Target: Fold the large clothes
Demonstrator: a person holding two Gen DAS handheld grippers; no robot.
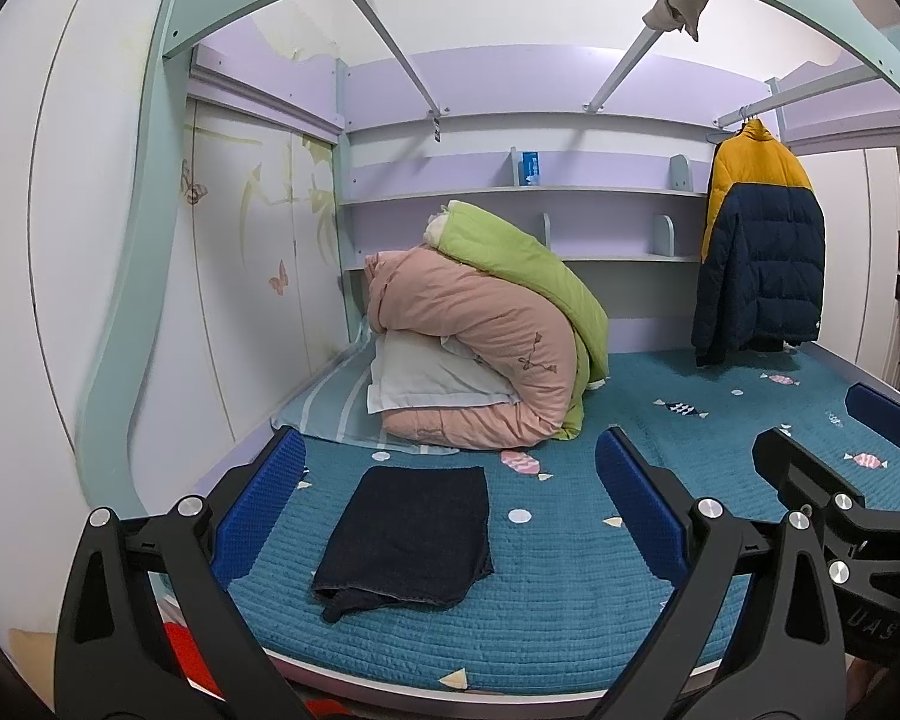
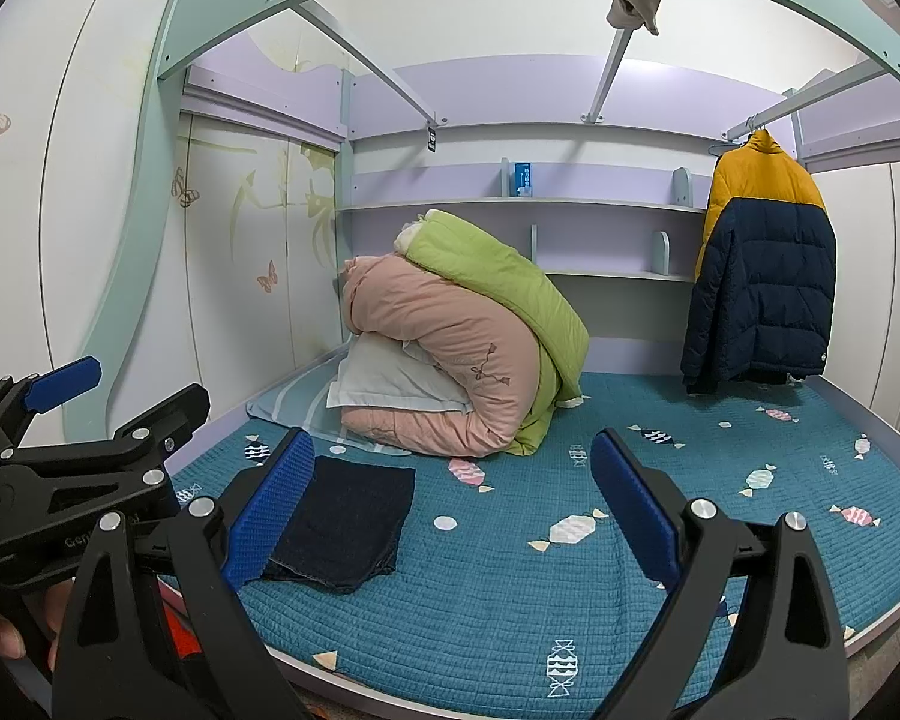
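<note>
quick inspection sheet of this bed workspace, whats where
surface: teal quilted bed cover with candy print, lying flat
job's things: dark denim garment folded near the front edge; yellow and navy puffer jacket hanging from a rail at the right
clutter: pink duvet and green duvet piled over a white pillow at the back
grippers: left gripper open above the denim; right gripper open, holding nothing
cables: nothing seen
surroundings: lilac shelves, butterfly wall decals

left claw [image 1: 450, 498] | black frame, blue ribbed pads, silver screws | right claw [image 2: 453, 510] same
</note>
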